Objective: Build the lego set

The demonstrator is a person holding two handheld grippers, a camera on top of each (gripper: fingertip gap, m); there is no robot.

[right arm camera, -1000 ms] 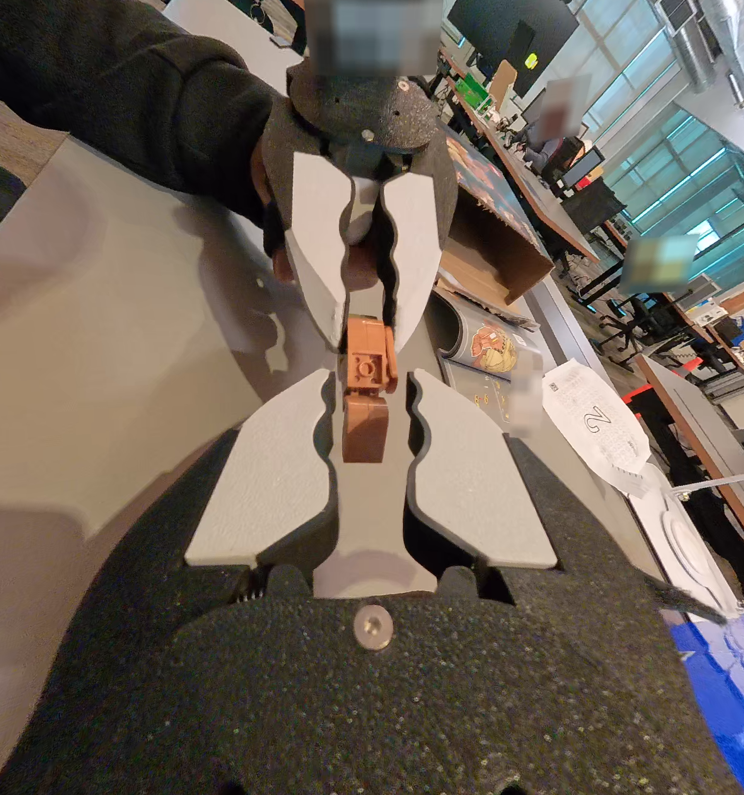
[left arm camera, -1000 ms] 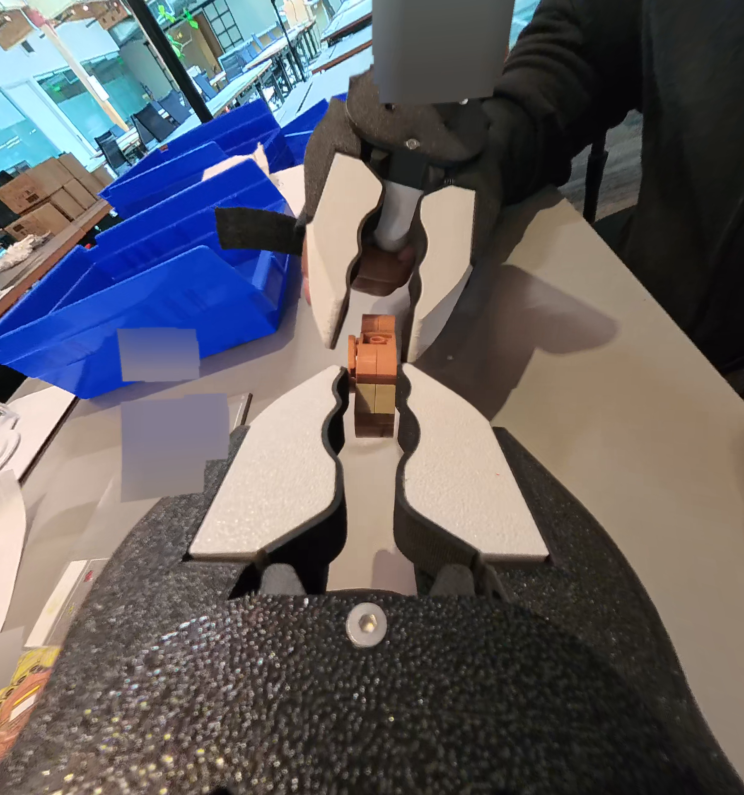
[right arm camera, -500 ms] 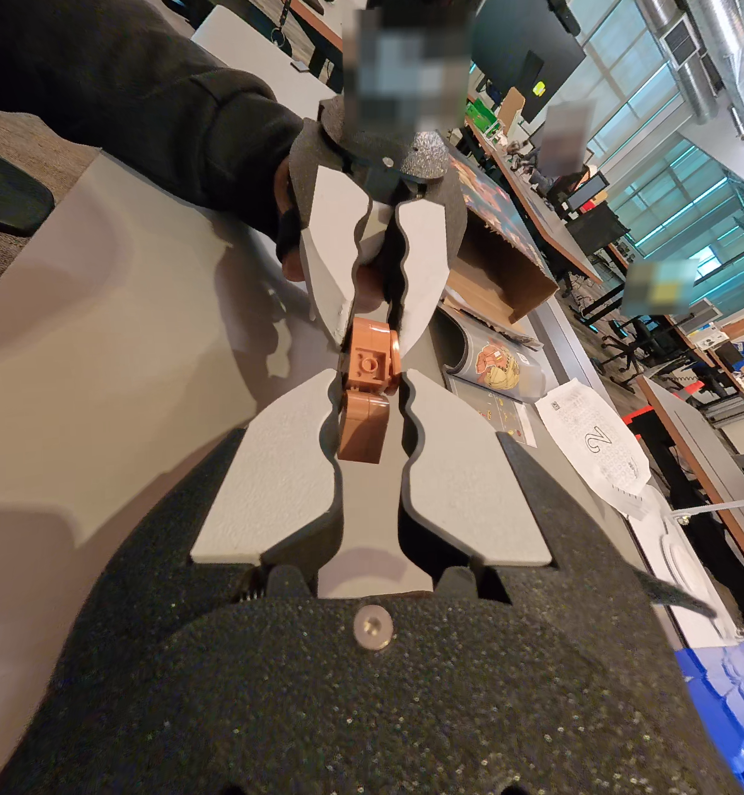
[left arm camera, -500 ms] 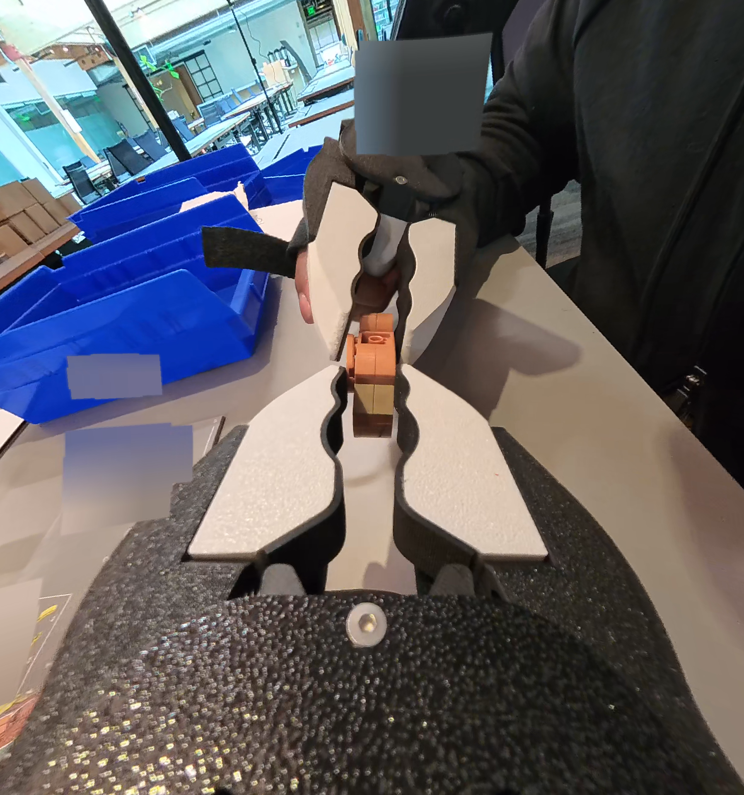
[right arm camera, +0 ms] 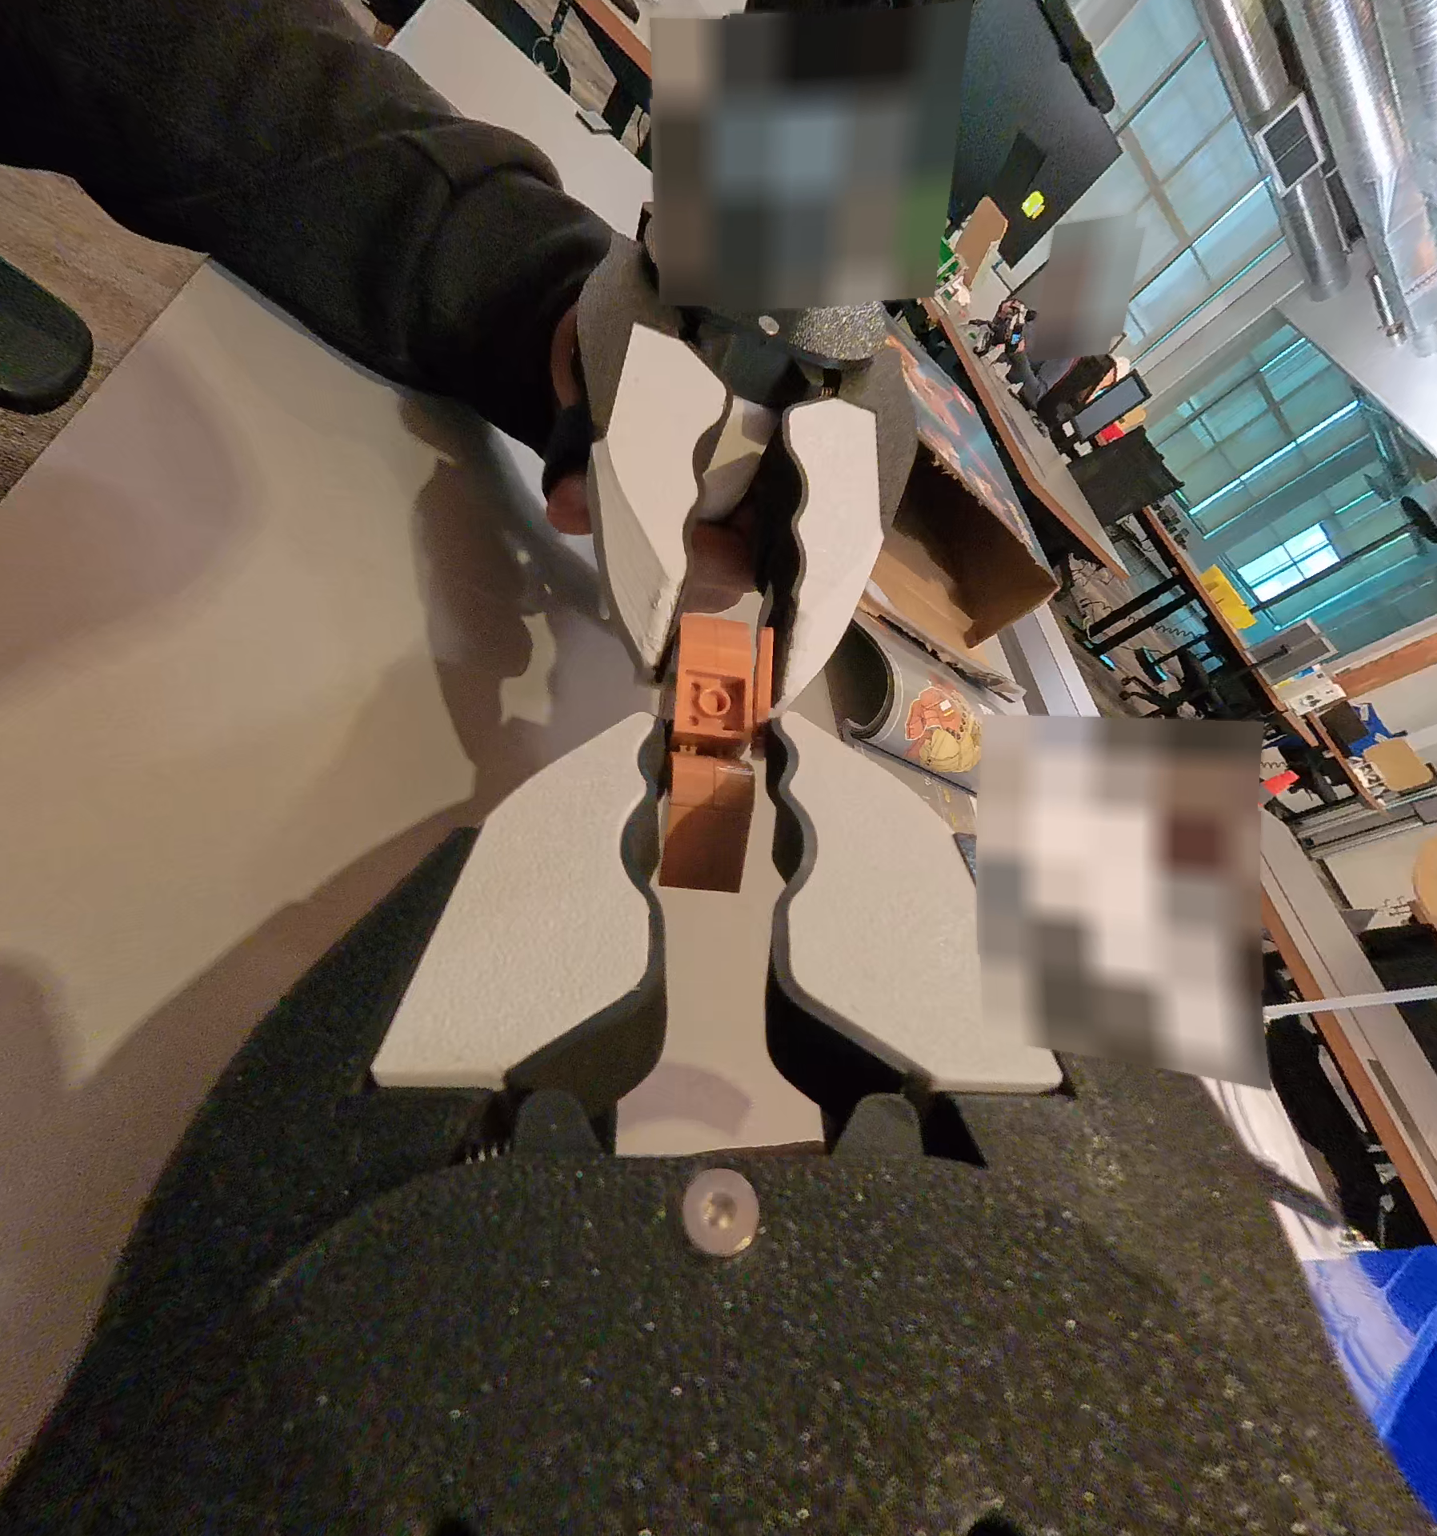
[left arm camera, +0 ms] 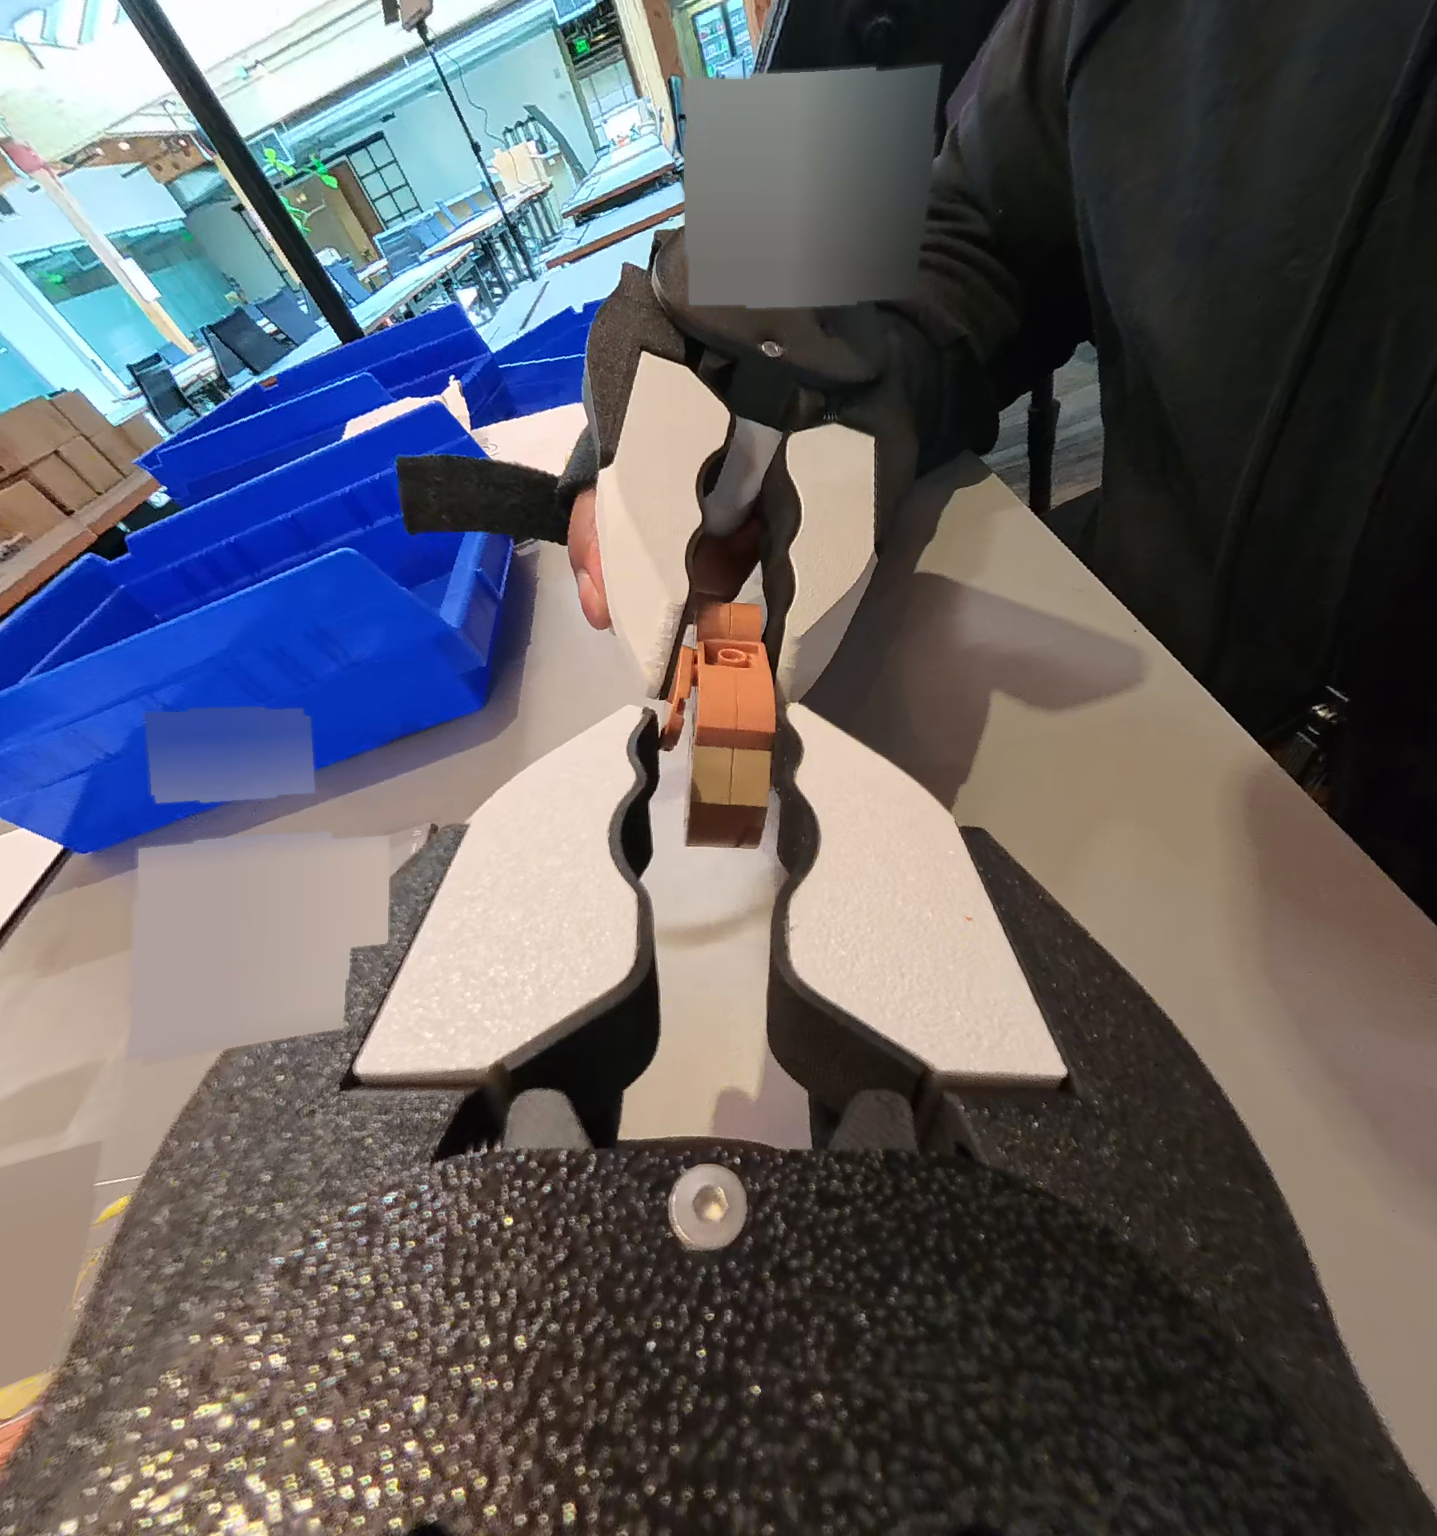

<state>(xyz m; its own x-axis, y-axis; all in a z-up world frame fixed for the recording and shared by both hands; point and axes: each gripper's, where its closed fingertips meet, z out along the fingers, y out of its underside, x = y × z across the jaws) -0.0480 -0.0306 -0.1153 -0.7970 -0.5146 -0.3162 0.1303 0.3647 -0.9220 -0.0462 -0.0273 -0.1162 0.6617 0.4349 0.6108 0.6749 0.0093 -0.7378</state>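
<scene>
Leftmost, stacked on the counter (left arm camera: 1114, 748): blue bins (left arm camera: 266, 615), well apart from the action.

Centrally, raised off the counter: a small brick model (left arm camera: 728, 731) in orange, tan and dark brown, caught between two tools that face each other tip to tip.

- Left hand-held gripper (left arm camera: 715, 723): parted a little wider than the model. Touches the tan and brown end with its right finger only, with a clear slot of air on the other side, so has no hold.
- Right hand-held gripper (right arm camera: 711, 727): nearly closed, both fingers pressed against the model's end on its side, carrying it.

Rightward, past the tools: a dark sleeve (left arm camera: 1197, 332) in the left view; a cardboard box (right arm camera: 973, 540) and a rolled poster (right arm camera: 906, 706) in the right view.

Likely trouble:
- Hanging from one end alone, could tip downward or slip out onto the counter.
- Could split at a joint if squeezed or twisted.
- Thin orange plate (left arm camera: 680, 690) on the model's side sits just beside the left tool's fingertip and could catch on it.

Long axis: straight along the line from one tool to the other, each end toward a tool. Single round stud (left arm camera: 729, 657) up toward both cameras.
</scene>
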